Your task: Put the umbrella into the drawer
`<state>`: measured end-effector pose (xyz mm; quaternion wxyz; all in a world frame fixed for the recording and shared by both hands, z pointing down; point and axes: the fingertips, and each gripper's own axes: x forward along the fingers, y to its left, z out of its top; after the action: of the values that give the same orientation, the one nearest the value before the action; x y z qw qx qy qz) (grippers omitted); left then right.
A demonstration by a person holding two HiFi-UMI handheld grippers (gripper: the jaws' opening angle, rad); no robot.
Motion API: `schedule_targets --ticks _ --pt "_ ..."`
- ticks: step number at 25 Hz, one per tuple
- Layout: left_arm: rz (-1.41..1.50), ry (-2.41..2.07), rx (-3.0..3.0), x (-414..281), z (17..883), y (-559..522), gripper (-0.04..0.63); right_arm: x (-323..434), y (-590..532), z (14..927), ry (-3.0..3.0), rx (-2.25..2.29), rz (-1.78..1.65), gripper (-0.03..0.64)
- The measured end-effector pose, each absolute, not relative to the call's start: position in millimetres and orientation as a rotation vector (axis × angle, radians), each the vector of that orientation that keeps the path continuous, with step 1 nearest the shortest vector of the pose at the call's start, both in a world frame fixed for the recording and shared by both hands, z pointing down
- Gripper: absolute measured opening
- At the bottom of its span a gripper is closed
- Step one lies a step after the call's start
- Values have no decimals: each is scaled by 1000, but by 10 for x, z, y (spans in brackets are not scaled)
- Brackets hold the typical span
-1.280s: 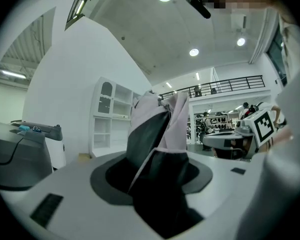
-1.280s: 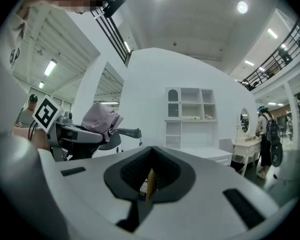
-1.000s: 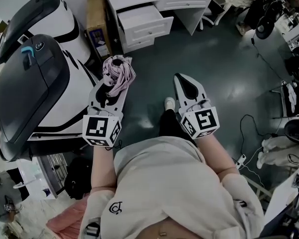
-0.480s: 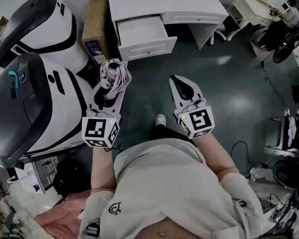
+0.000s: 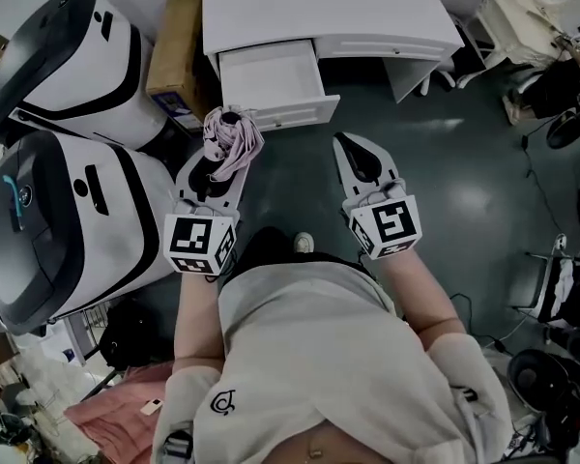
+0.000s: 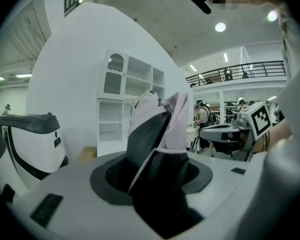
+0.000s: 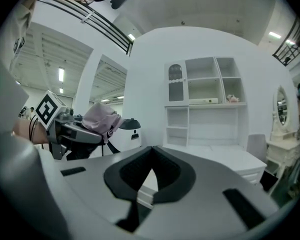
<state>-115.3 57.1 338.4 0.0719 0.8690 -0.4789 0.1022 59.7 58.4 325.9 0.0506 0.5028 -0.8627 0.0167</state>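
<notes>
A folded pink umbrella [image 5: 234, 135] sticks up from my left gripper [image 5: 220, 162], whose jaws are shut on its dark lower end. In the left gripper view the umbrella [image 6: 162, 119] fills the space between the jaws of the left gripper [image 6: 152, 134]. The white drawer [image 5: 271, 77] stands pulled out of the white desk [image 5: 338, 13], just beyond the umbrella's tip. My right gripper [image 5: 349, 146] hovers over the floor to the right, shut and holding nothing. In the right gripper view its jaws [image 7: 151, 151] meet at the tip, and the umbrella [image 7: 101, 120] shows at the left.
Two large white and dark machines [image 5: 68, 201] crowd the left side. A cardboard box [image 5: 177, 51] stands between them and the desk. Cables and furniture lie at the right [image 5: 561, 288]. White shelves [image 7: 205, 104] rise above the desk. A pink cloth [image 5: 126, 419] lies at the bottom left.
The person has walked toward the desk with both grippers held out. The open drawer is now much nearer the umbrella's tip. The grip on the umbrella is unchanged.
</notes>
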Motion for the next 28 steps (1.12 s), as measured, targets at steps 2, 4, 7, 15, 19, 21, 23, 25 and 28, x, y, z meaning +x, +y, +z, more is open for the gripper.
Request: schedule_targets --ticks 2,4,7,15,19,21,23,25,28 --pt "340 -1432 2616 -1090 3434 322 227 660 376 3289 -2625 1536 57 6" --pt "373 -1408 2629 -1041 3501 50 227 701 161 3327 -2616 1547 65 6" --pt "415 -1350 2649 -975 3652 -411 227 729 -184 3382 -2605 1565 72 6" --pt "573 -1092 2682 -723 4230 -1711 227 825 -1328 3506 -2514 1675 76 6" --pt "728 -919 2669 -670 4849 -2246 227 823 -1920 3836 -2471 1744 172 6" --pt "789 -847 2667 -548 5160 -2287 227 882 -1982 3988 -2464 1747 176 6" --pt "838 -777 2650 -370 5499 -2256 227 982 -1977 4178 -2451 1742 183 6" --pt "886 -701 2595 -244 5920 -2268 227 1054 -2032 4429 -2421 1739 217 6" --pt "933 -584 2482 -163 6537 -2316 227 1082 -2137 4783 -2363 1739 299 6"
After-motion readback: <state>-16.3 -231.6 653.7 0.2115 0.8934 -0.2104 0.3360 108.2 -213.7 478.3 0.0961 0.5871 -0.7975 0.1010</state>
